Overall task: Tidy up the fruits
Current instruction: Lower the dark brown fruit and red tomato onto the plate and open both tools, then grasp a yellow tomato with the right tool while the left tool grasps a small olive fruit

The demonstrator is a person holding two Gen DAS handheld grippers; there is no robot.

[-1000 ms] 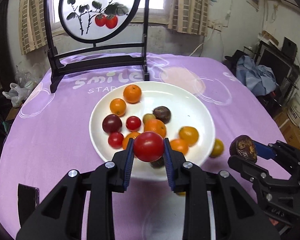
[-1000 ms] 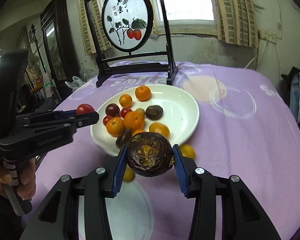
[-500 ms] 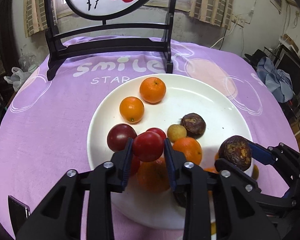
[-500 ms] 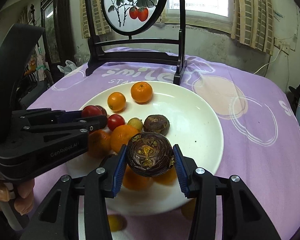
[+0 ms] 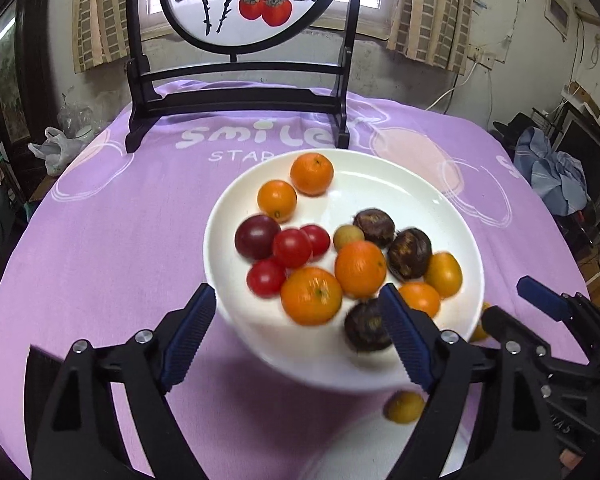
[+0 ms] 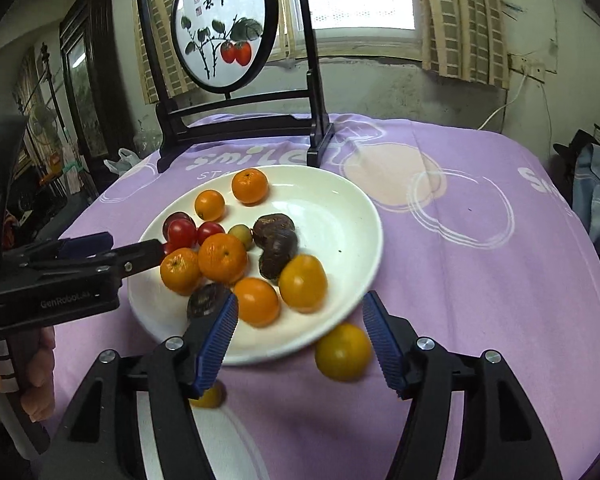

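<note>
One "GenRobot" label on left tool point(image 6: 112, 246)

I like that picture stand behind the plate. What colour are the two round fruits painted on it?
Red, with dark leaves, on the round painted screen. The left wrist view shows them best.

The right gripper's left finger point(image 6: 214, 340) hides part of a dark fruit point(image 6: 205, 299) at the plate's point(image 6: 340, 216) near rim and most of a yellow fruit point(image 6: 210, 397) on the tablecloth point(image 6: 480, 280). Nearer fruits are motion-blurred.
</note>
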